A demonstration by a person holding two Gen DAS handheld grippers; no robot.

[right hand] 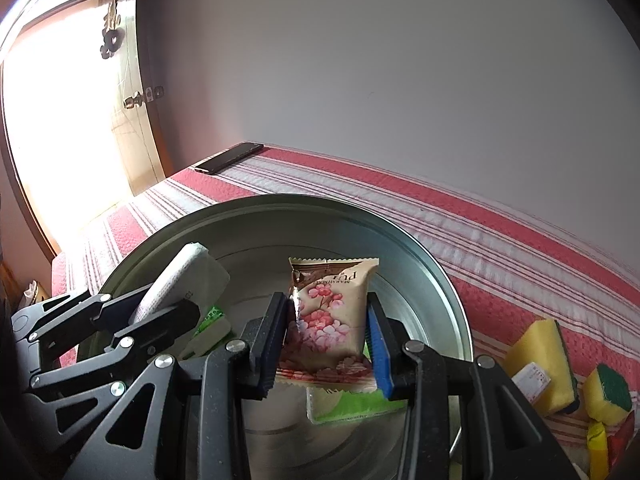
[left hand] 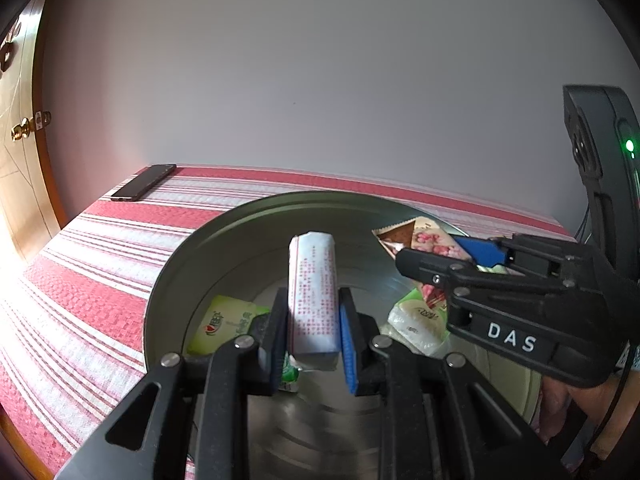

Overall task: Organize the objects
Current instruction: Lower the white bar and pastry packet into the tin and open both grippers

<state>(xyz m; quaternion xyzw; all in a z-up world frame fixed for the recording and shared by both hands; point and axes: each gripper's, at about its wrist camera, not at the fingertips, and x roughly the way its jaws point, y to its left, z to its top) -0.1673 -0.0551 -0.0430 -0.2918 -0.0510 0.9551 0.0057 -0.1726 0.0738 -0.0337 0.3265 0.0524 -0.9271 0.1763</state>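
A round metal bowl (left hand: 188, 256) (right hand: 436, 272) stands on a red and white striped cloth. My left gripper (left hand: 314, 332) is shut on a white wrapped bar (left hand: 312, 292) with red print, held over the bowl; the same bar (right hand: 188, 276) shows at the left in the right wrist view. My right gripper (right hand: 328, 340) (left hand: 448, 256) is shut on a beige snack packet (right hand: 332, 312) (left hand: 432, 240) with pink flowers, also above the bowl. Green and white packets (left hand: 224, 324) (left hand: 416, 324) (right hand: 348, 404) lie on the bowl's bottom.
A dark phone (left hand: 144, 182) (right hand: 230, 158) lies at the cloth's far left corner by the wall. Yellow and green sponges (right hand: 548, 364) and small packets sit right of the bowl. A wooden door (left hand: 20, 128) stands at the left.
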